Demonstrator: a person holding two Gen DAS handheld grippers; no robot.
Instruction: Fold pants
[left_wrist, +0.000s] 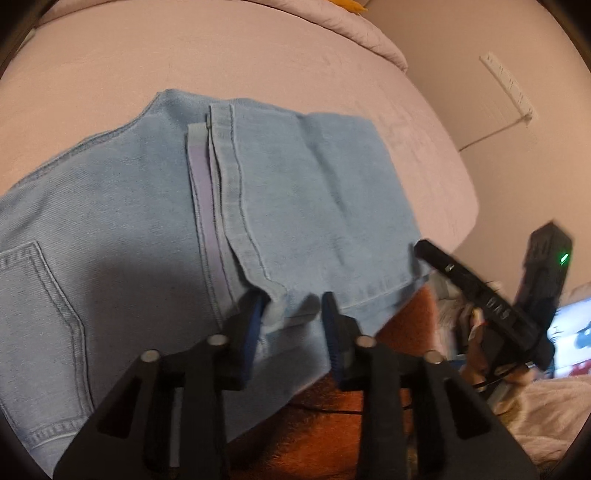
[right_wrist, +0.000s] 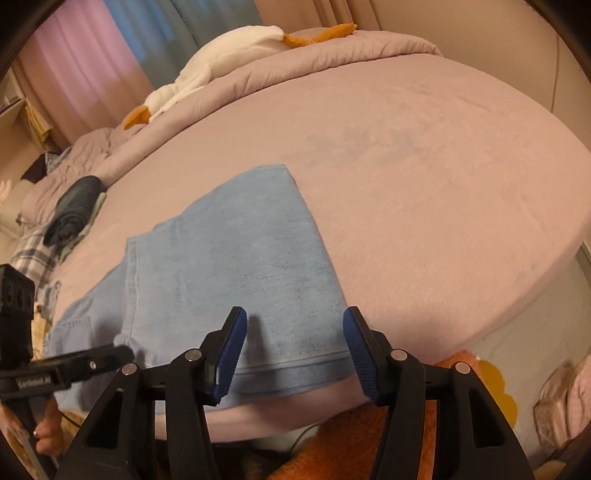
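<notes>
Light blue jeans (left_wrist: 295, 192) lie folded on a pink bed (left_wrist: 258, 55), the legs doubled over the seat, a back pocket (left_wrist: 44, 295) showing at the left. My left gripper (left_wrist: 291, 308) is shut on a bunched hem fold at the near edge of the jeans. In the right wrist view the jeans (right_wrist: 229, 266) reach the bed's (right_wrist: 424, 184) front edge. My right gripper (right_wrist: 294, 325) stands open just above the hem there, its blue pads (right_wrist: 231, 354) either side of the cloth and not pressing it. A hand holds the left gripper's body (right_wrist: 74, 365).
A white plush goose (right_wrist: 221, 62) rests on the rolled comforter (right_wrist: 332, 55) at the back. A dark folded garment (right_wrist: 74, 206) and plaid cloth (right_wrist: 33, 254) lie at the bed's left. An orange fuzzy rug (right_wrist: 351, 443) covers the floor below the edge.
</notes>
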